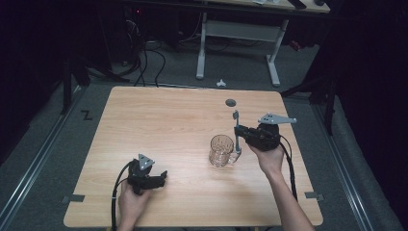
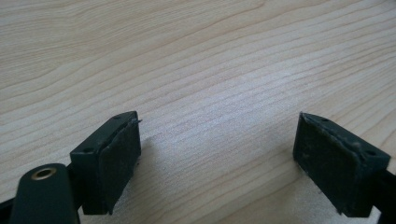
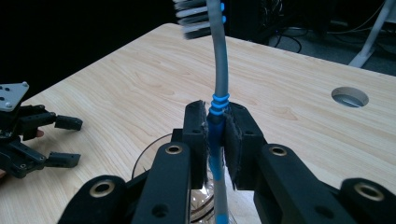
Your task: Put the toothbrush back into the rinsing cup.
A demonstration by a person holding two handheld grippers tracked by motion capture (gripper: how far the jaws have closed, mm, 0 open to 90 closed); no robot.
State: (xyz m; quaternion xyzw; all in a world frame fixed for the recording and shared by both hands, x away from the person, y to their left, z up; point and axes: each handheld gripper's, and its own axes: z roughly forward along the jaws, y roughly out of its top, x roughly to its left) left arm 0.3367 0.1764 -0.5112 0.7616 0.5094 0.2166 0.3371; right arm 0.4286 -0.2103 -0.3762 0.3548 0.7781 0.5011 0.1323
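The fingers (image 3: 196, 135) of the right gripper (image 3: 216, 133) are clamped on the blue-ringed grip section of a toothbrush (image 3: 219, 74). The clamp sits partway along the handle, so the brush stands nearly upright: bristle head above, tail end pointing down. This hold appears chosen to keep the shaft vertical and steady for lowering.

Directly beneath the clamp, the rim of a glass mug (image 3: 187, 205) shows between the gripper's arms. From the high view the toothbrush (image 1: 236, 132) stands at the right-hand edge of the glass mug (image 1: 221, 150), on the handle side, its lower end close to the mug handle; whether the tip is inside the rim or just beside it cannot be told. The likely step in hand is standing the brush in the mug.

The right gripper (image 1: 239, 134) reaches in level from the right, held by the person's right hand (image 1: 269, 156).

The left gripper (image 1: 162, 177) rests low over the desk (image 1: 159, 120), well apart from the mug. Its fingers (image 2: 119, 158) stand apart with only bare wood between them, evidently parked out of the working area.

Beyond the mug, a round cable hole (image 1: 231, 102) lies near the desk's far edge.
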